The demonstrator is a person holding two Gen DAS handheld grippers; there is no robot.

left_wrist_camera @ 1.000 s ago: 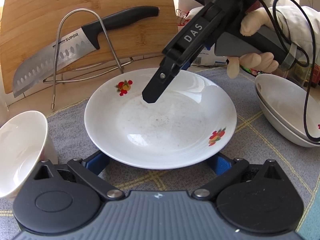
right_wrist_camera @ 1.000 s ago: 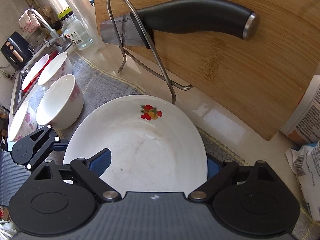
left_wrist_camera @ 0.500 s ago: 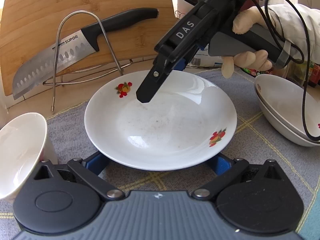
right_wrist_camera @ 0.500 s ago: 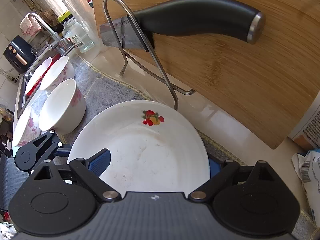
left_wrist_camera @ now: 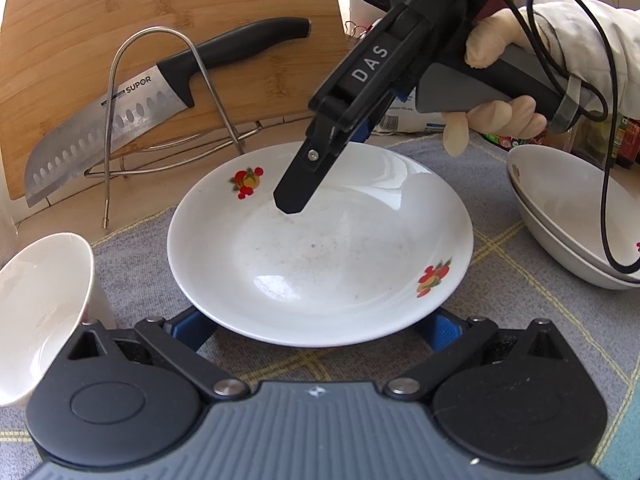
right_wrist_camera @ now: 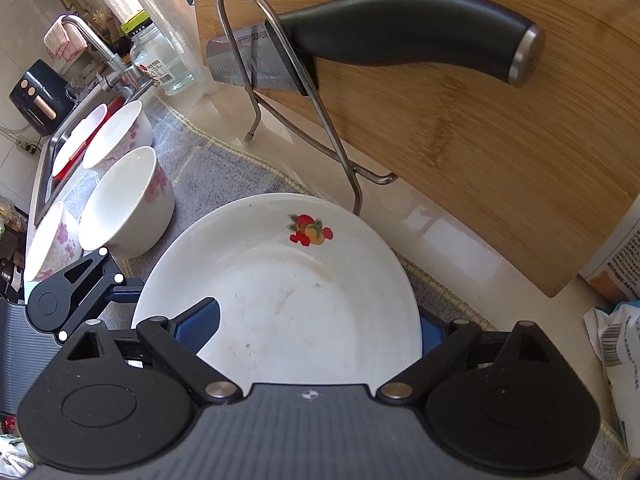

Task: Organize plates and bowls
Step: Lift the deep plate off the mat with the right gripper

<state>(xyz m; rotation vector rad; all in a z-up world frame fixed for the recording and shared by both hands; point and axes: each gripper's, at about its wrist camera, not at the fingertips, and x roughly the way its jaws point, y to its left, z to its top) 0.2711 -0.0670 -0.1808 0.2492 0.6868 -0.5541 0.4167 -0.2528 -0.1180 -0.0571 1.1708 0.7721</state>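
A white plate with fruit decals (left_wrist_camera: pixel 320 248) lies on the grey cloth, its near rim over the blue pads (left_wrist_camera: pixel 192 326) of my left gripper (left_wrist_camera: pixel 316 326), which stands open and wide. My right gripper (right_wrist_camera: pixel 316 328), held by a gloved hand (left_wrist_camera: pixel 496 116), tilts down over the plate's far side. Its jaws are opening: one blue pad (right_wrist_camera: pixel 200 320) hangs over the plate (right_wrist_camera: pixel 288 292), the other sits outside the rim, and neither presses on it. Its black finger (left_wrist_camera: pixel 296 192) hovers just above the plate.
A white bowl (left_wrist_camera: pixel 36 312) stands at left and stacked shallow bowls (left_wrist_camera: pixel 572 216) at right. Flowered bowls (right_wrist_camera: pixel 128 200) line the cloth towards the sink (right_wrist_camera: pixel 48 148). Behind the plate are a wire rack (left_wrist_camera: pixel 160 100), a knife (left_wrist_camera: pixel 120 128) and a bamboo board (right_wrist_camera: pixel 500 140).
The right gripper's finger has drifted slightly left over the plate in the left wrist view. The plate and the left gripper have stayed where they were.
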